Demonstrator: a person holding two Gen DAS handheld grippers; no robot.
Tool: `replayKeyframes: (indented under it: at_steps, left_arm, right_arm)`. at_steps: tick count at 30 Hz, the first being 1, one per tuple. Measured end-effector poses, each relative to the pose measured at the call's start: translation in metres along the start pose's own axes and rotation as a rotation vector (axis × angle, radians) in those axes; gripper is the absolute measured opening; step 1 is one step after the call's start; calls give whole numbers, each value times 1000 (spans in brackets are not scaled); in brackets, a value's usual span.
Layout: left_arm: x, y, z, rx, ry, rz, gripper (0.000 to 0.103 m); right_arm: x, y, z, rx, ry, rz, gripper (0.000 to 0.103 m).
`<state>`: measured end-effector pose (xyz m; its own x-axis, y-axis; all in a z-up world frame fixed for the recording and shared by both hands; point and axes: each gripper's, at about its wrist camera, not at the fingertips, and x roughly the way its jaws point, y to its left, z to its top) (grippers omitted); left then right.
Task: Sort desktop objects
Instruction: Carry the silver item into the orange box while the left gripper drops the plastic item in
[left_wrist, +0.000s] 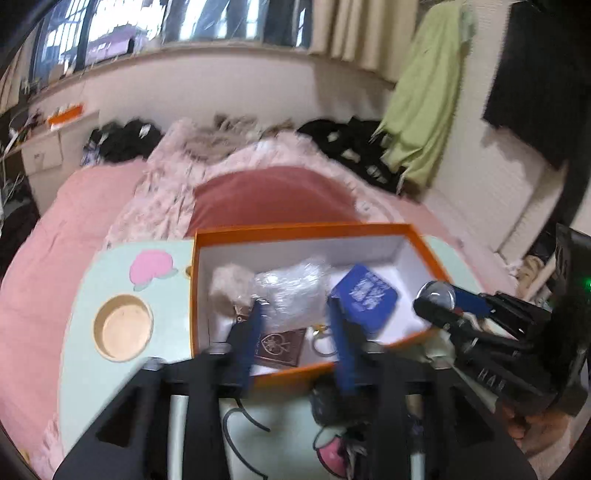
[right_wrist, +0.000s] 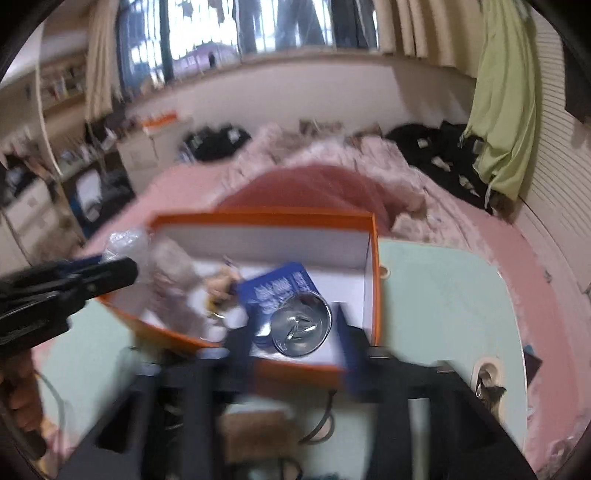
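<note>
Both grippers are angled down over the near edge of the orange box (left_wrist: 306, 230), which sits on a pale mint table (left_wrist: 92, 369) with a pink bed (left_wrist: 44, 258) behind it. Everything's a bit motion-blurred.

Biggest thing first: the box is open-topped with white inner walls and takes up the middle of both views. In it there's a blue booklet (left_wrist: 369, 295) leaning toward the right side, a crinkly clear plastic bag (left_wrist: 291, 288), a fluffy beige thing (left_wrist: 229, 288) on the left, a dark brown card with a heart design (left_wrist: 279, 347) near the front wall, and what looks like a key ring (left_wrist: 321, 341) next to it.

The left gripper (left_wrist: 297, 321) hovers over the front wall with its blue fingers (left_wrist: 255, 325) standing about half open. Nothing is pinched between them; the brown card and the bag just lie below the gap.

The right gripper (right_wrist: 295, 325) is over the box's right front corner, jaws also about half open. A round shiny metal tin (right_wrist: 300, 323) sits right between the fingers (right_wrist: 349, 339), partly on the blue booklet, but I can't tell for sure if the pads touch it; they look clear of it.

In the left view the right gripper reaches in from the right edge, the tin at its tip.

There's also a round wooden cup recess (left_wrist: 123, 328) in the table to the left of the box.
</note>
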<state>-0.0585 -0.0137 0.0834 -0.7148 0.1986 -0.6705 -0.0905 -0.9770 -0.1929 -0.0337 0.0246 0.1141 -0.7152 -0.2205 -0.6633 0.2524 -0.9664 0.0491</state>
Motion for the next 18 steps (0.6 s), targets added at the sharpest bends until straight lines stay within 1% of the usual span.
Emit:
replayKeyframes:
  at_steps: [1, 2, 4, 5, 6, 8, 10, 11, 12, 13, 14, 16, 18]
  left_arm:
    - [8, 2, -1, -11, 21, 3, 70]
    - [14, 2, -3, -12, 29, -2, 71]
    - [22, 1, -9, -2, 49, 7, 71]
    - [24, 0, -12, 8, 54, 7, 71]
    - [24, -2, -13, 22, 45, 15, 71]
    - [15, -4, -15, 43, 12, 18, 71]
    - [-2, -7, -18, 49, -33, -5, 71]
    - [-10, -8, -19, 52, -47, -16, 72]
    - [-17, -10, -18, 56, -56, -26, 72]
    - [-26, -12, -22, 60, -57, -33, 76]
    - [-32, -14, -27, 68, -50, -36, 81]
    - [-42, -21, -46, 107, -15, -42, 82]
    - [-43, -27, -64, 134, 22, -41, 82]
  right_arm:
    - [3, 2, 0, -12, -17, -11, 62]
    - [4, 3, -1, -18, -19, -21, 67]
    - [4, 5, -4, -19, -23, -40, 72]
    - [3, 6, -3, -21, -26, -35, 74]
    - [2, 6, -5, -22, -32, -38, 74]
    - [-4, 4, -7, -15, -53, -31, 75]
    - [-21, 0, -11, 9, -96, -23, 75]
    - [-29, -1, -13, 15, -107, -15, 79]
    - [-40, -4, -18, 27, -114, -11, 85]
    - [-51, -6, -24, 41, -117, -22, 88]
    - [-60, -6, -32, 48, -112, -32, 89]
    - [-69, -5, -48, 40, -82, -43, 90]
    - [-75, -2, -73, 15, -29, -58, 90]
